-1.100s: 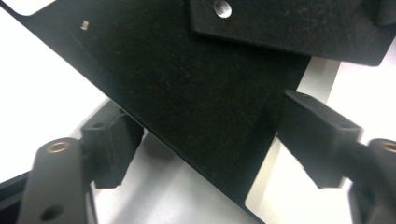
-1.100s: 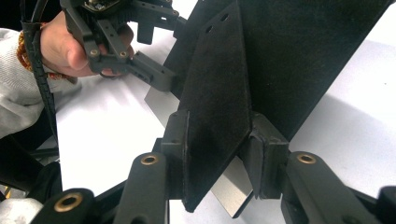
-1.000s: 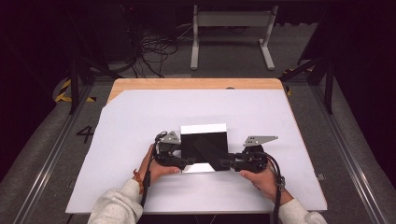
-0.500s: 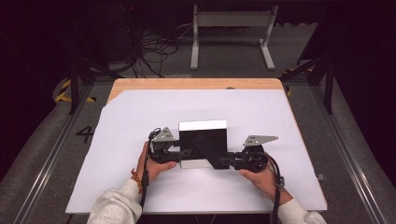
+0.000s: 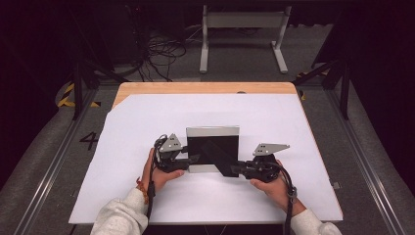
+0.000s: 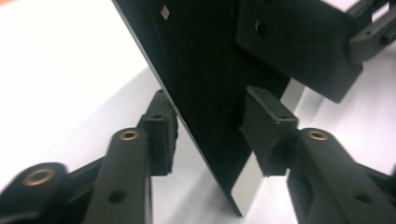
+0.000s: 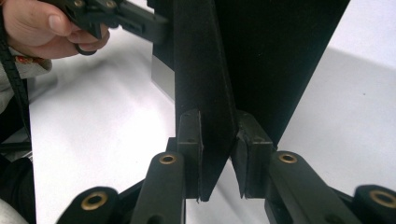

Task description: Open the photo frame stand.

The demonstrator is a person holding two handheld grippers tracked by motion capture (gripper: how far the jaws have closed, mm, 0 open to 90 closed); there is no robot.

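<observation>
Since a second ago the left gripper (image 5: 192,159) has slid a little toward the person's left and the folded black sheet (image 5: 215,149) has shifted with it, its pale band now lying slightly farther up the table; the right gripper (image 5: 235,170) sits much where it was.

The black sheet lies near the middle of the white table cover (image 5: 303,127), a squarish piece with its long side running across the table and a light strip (image 5: 213,131) along its far edge. A darker triangular flap (image 5: 222,157) slants down toward its near right corner.

In the left gripper view the two jaws stand apart on either side of the sheet's (image 6: 205,70) edge; the right-hand pad (image 6: 266,126) seems to touch it and the left-hand pad (image 6: 161,133) stands just off, so this gripper is not clamped. In the right gripper view the jaws are pressed together on a thick black fold (image 7: 205,107), gripping it.

White cover spreads broadly on every side, and a strip of bare wood (image 5: 195,88) shows at the far edge.
</observation>
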